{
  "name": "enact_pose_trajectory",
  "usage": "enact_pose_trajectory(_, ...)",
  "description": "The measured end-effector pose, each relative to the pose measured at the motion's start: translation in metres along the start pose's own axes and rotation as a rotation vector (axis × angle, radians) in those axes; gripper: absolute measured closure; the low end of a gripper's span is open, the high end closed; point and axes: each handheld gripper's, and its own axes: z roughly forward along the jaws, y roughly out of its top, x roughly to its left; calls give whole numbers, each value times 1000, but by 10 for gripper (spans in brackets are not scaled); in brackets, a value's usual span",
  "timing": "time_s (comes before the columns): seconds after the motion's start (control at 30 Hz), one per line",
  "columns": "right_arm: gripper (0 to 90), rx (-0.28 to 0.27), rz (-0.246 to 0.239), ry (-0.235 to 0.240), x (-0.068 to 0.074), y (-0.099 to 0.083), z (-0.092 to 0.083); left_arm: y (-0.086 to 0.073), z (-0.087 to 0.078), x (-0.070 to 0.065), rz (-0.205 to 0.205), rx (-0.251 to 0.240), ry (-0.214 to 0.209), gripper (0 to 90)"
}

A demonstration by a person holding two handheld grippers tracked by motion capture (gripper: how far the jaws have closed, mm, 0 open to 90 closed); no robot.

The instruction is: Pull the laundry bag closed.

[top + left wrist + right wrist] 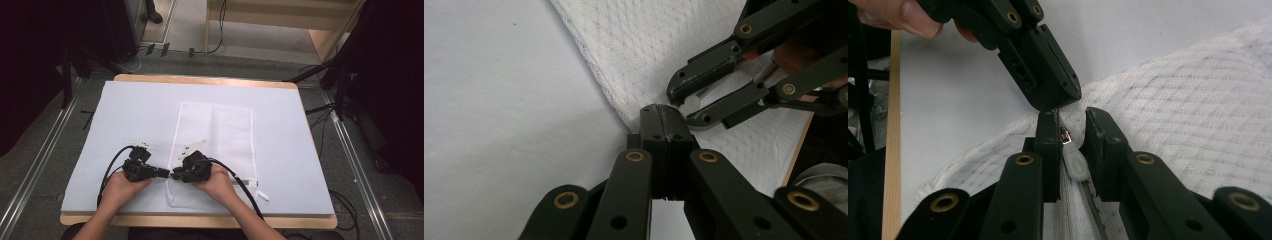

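My left claw pinches the near-left edge of the limp white mesh zip bag on the table; my right claw straddles, probably ungripped, its slippery translucent puller.

A white mesh bag of open-weave cloth, rough and matt, is lying on a smooth, matt pale sheet that is covering a counter with a light wood edge. The left tool and right tool are showing matt black plastic jaws, scuffed at the tips, with brass-coloured rivets. A translucent, glossy plastic zip pull on a small metal slider is sitting between the right tool's jaws, beside fine zip teeth.
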Motion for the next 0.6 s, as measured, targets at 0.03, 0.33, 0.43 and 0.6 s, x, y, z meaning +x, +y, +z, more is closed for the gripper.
enact_pose_trajectory(0.03,783,-5,-2,1,0,-1,0,0,0,-1,0,-4,3,900)
enact_pose_trajectory(0.33,852,-33,-39,-11,5,-9,0,-1,1,-5,27,-6,29,900)
enact_pose_trajectory(0.43,853,-24,-30,-16,7,-8,-1,-1,2,-6,32,-6,34,900)
enact_pose_trajectory(0.6,802,-31,-40,-15,7,-9,0,-1,1,-4,26,-6,25,900)
